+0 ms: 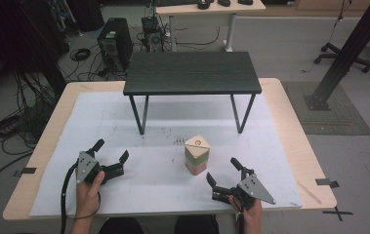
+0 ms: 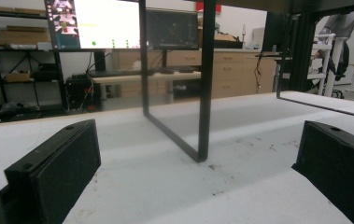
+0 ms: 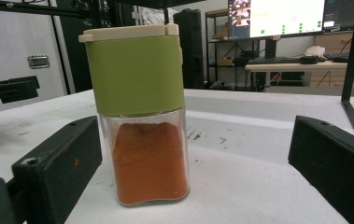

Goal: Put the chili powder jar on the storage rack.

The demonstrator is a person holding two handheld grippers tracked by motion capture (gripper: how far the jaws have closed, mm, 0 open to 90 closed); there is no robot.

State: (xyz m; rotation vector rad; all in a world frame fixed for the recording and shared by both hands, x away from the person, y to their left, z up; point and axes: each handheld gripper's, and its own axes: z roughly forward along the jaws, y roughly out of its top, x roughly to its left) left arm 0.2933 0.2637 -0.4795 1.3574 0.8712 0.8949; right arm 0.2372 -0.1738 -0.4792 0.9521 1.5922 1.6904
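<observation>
A spice jar [image 1: 196, 155] with a green cap, cream lid and orange powder stands upright on the white mat [image 1: 163, 122], in front of a low black shelf [image 1: 192, 73]. My right gripper [image 1: 221, 169] is open just right of the jar and nearer me, not touching it. In the right gripper view the jar [image 3: 139, 116] stands close ahead, toward the left jaw of the right gripper [image 3: 195, 182]. My left gripper [image 1: 112, 149] is open at the mat's left with nothing between its jaws. From the left gripper [image 2: 198, 182] I look at the shelf's leg frame [image 2: 206, 93].
The shelf stands on thin black legs [image 1: 141, 114] over the mat's far half, with room beneath it. The wooden table's edge [image 1: 314, 161] frames the mat. A PC tower [image 1: 115, 44] and cables lie on the floor beyond. The other gripper [image 3: 6, 91] shows at the far left.
</observation>
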